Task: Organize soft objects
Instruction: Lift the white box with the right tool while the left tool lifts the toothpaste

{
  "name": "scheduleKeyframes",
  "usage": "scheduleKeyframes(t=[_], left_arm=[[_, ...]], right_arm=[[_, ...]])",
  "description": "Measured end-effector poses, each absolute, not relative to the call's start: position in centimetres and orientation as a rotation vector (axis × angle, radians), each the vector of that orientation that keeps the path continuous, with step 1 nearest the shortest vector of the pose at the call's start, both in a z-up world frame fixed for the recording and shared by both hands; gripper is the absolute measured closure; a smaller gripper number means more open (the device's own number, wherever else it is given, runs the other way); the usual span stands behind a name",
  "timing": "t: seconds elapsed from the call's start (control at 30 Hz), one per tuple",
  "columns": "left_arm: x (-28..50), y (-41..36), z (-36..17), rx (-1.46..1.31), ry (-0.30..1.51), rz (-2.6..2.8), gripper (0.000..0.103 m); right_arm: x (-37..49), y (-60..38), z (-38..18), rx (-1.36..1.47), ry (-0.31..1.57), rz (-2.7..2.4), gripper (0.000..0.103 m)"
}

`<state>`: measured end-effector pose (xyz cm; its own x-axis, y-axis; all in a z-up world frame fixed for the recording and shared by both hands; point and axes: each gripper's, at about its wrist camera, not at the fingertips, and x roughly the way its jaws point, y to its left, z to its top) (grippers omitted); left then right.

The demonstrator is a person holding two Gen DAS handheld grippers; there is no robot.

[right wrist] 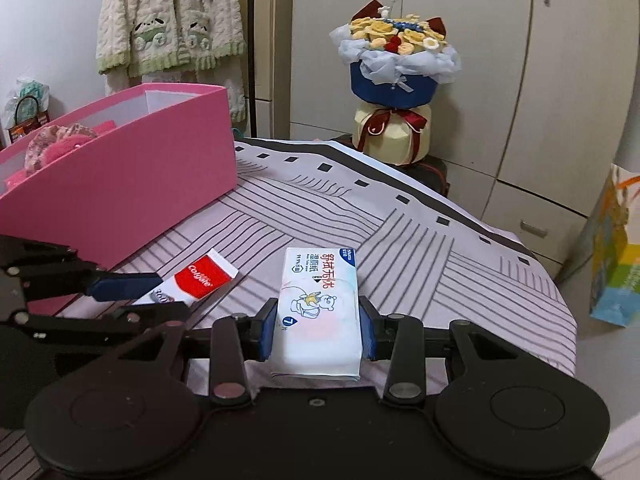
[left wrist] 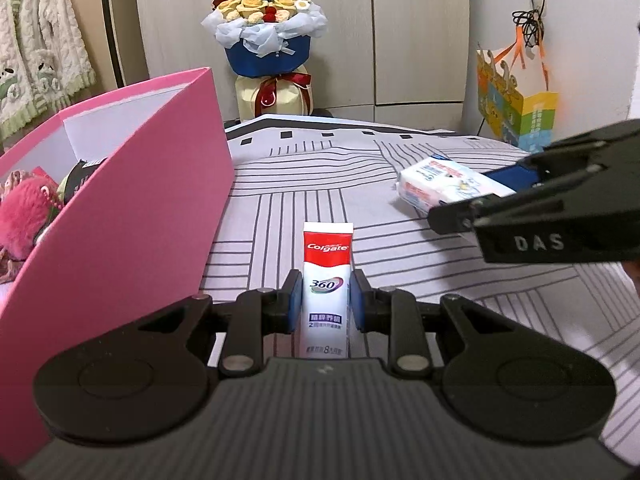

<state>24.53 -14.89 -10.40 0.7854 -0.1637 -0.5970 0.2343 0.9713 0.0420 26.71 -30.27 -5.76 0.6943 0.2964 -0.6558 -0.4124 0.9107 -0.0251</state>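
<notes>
Left gripper (left wrist: 325, 300): clamped on the toothpaste tube (left wrist: 327, 292), lifted above the striped cloth (left wrist: 400, 280).
Right gripper (right wrist: 319, 328): pads squeezing the wet-wipe pack (right wrist: 318, 312), also raised.
Slip risk: both items are soft; the pack may sag or slide out.
Collision risk: the grippers are near each other.
Pink box (left wrist: 120, 220): its tall near wall could catch a low approach.
Open room: bare cloth beyond, up to the bouquet (right wrist: 394, 92).

A flat surface was covered with a grey cloth (right wrist: 420, 264) printed with dark stripes in blocks and a white border carrying small black rectangles. An open pink cardboard box (right wrist: 132, 184) with a white lining sat directly on the cloth toward its left side, soft pink and floral items (right wrist: 60, 140) showing inside.
</notes>
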Motion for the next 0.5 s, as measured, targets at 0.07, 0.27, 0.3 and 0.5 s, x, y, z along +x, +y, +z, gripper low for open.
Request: scheduleKeyframes(t=[0.07, 0.27, 0.3, 0.5], left_arm=[[24.1, -14.7, -10.2, 0.106, 0.633, -0.233, 0.079], [22.4, -14.1, -9.6, 0.079, 0.626, -0.271, 0.079], [22.1, -13.9, -9.4, 0.073, 0.623, -0.277, 0.079], [20.5, -13.1, -8.5, 0.066, 0.596, -0.300, 0.079]], right_arm=[[25.8, -30.3, -5.5, -0.167, 0.702, 0.390, 0.058], [23.0, -30.5, -5.5, -0.081, 0.730, 0.345, 0.058], [22.6, -30.6, -5.5, -0.060, 0.733, 0.338, 0.058], [19.7, -31.0, -5.5, 0.011, 0.723, 0.304, 0.058]])
